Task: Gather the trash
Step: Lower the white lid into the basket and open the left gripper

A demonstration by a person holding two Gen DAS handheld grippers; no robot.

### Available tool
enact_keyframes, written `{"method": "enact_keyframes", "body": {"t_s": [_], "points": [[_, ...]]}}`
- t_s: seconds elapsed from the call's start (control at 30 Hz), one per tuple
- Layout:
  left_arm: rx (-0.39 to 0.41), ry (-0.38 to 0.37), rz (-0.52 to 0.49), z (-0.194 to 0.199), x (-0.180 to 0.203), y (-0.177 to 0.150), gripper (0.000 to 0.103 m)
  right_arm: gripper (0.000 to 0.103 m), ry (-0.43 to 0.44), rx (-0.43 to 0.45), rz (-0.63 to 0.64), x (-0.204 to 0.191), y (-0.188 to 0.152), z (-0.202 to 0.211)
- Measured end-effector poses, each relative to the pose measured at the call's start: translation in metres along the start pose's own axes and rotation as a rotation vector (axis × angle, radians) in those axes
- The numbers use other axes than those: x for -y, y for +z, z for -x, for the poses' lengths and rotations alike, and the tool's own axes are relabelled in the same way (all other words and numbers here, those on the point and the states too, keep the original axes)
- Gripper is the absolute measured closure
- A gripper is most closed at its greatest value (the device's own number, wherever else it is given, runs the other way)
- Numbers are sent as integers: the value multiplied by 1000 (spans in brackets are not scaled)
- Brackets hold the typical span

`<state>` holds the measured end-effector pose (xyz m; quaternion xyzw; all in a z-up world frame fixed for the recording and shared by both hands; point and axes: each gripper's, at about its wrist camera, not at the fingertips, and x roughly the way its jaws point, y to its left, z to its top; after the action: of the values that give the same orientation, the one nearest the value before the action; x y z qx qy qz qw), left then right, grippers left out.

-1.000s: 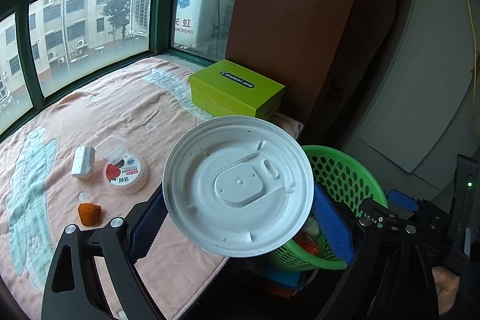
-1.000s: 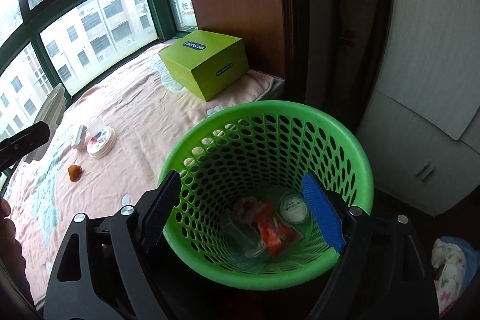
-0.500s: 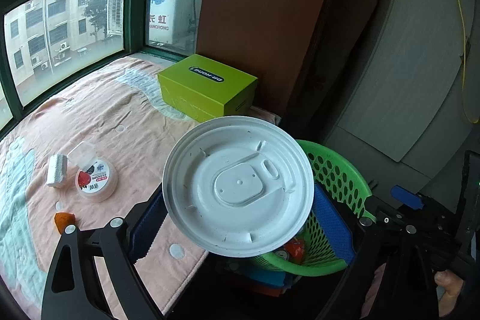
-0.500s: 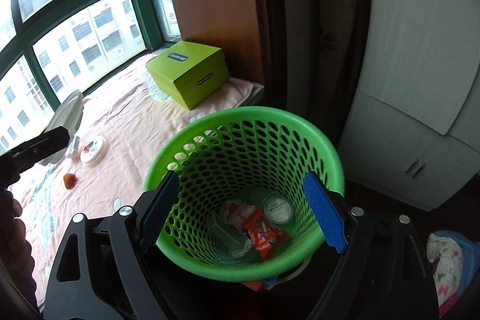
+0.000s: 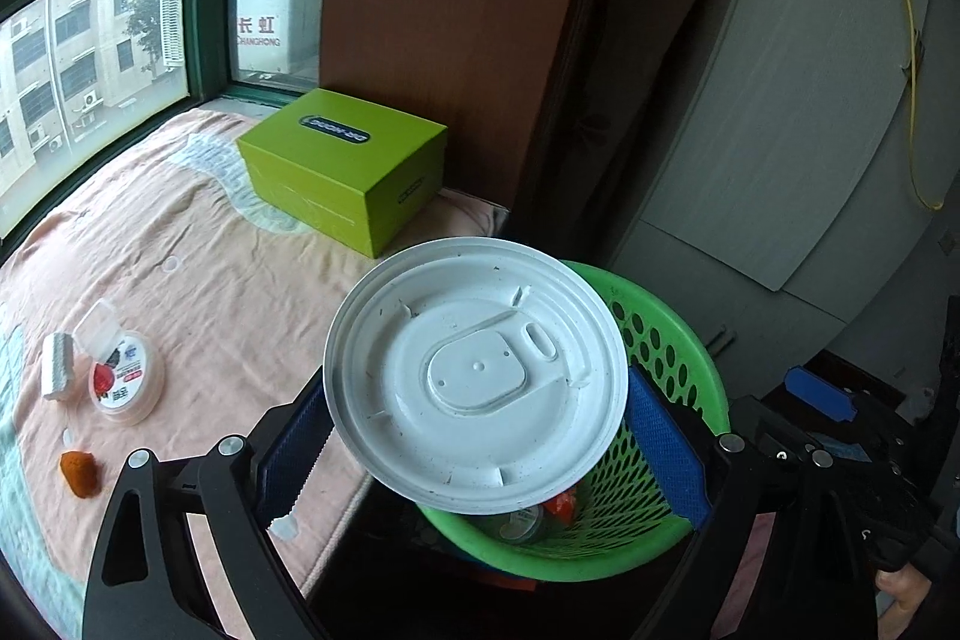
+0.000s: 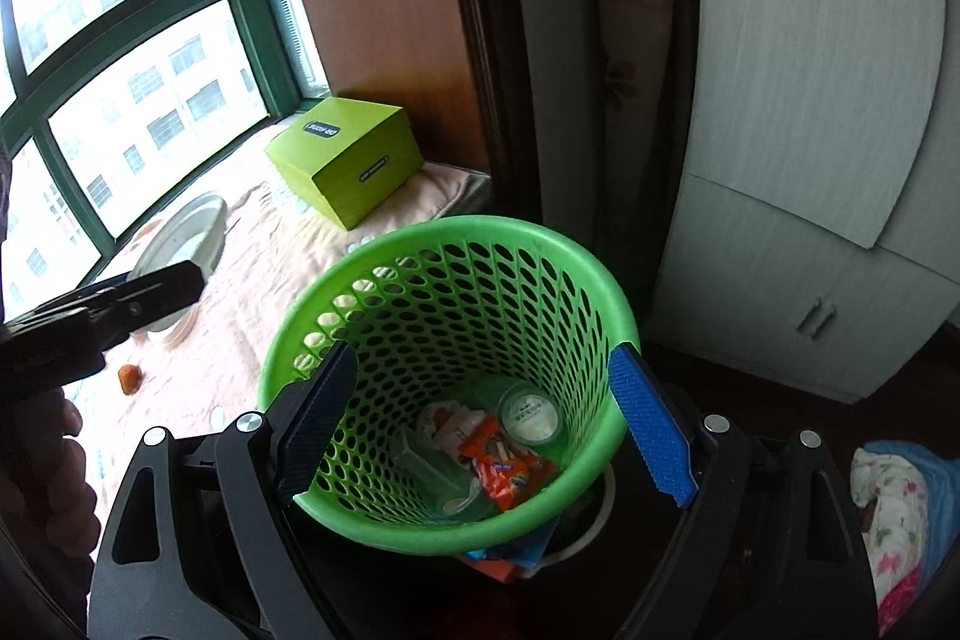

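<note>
Two blue-padded fingers of the left gripper (image 5: 477, 436) clamp a white plastic lid (image 5: 475, 375), held over the near edge of the pink blanket (image 5: 198, 280) and the left rim of the green basket (image 5: 666, 334). Farther left on the blanket lie a round tub (image 5: 126, 379), a white block (image 5: 58, 367) and an orange scrap (image 5: 78, 472); a lime box (image 5: 342, 169) sits at the far end. From the right wrist, the right gripper (image 6: 480, 427) grips the green basket across its width, pads pressed against both walls. Wrappers (image 6: 501, 463) and a small cup (image 6: 531, 412) lie on its bottom. At left, the left gripper holds the lid above the blanket, beside the basket.
</note>
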<state>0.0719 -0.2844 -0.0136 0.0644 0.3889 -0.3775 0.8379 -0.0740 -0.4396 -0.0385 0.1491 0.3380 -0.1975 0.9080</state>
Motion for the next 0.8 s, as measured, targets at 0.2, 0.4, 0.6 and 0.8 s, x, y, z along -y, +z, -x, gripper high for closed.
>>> {"method": "enact_keyframes", "body": {"t_s": [0.2, 0.4, 0.6, 0.8], "points": [[-23, -26, -11, -13, 10, 0, 11, 18, 0, -2, -20, 7, -1, 0], [-20, -31, -9, -12, 10, -2, 9, 18, 7, -4, -16, 5, -1, -1], [-12, -9, 38, -2, -9, -7, 9, 18, 25, -4, 3, -5, 0, -2], [3, 32, 94, 10, -38, -16, 9, 18, 54, -11, 37, -23, 0, -6]]}}
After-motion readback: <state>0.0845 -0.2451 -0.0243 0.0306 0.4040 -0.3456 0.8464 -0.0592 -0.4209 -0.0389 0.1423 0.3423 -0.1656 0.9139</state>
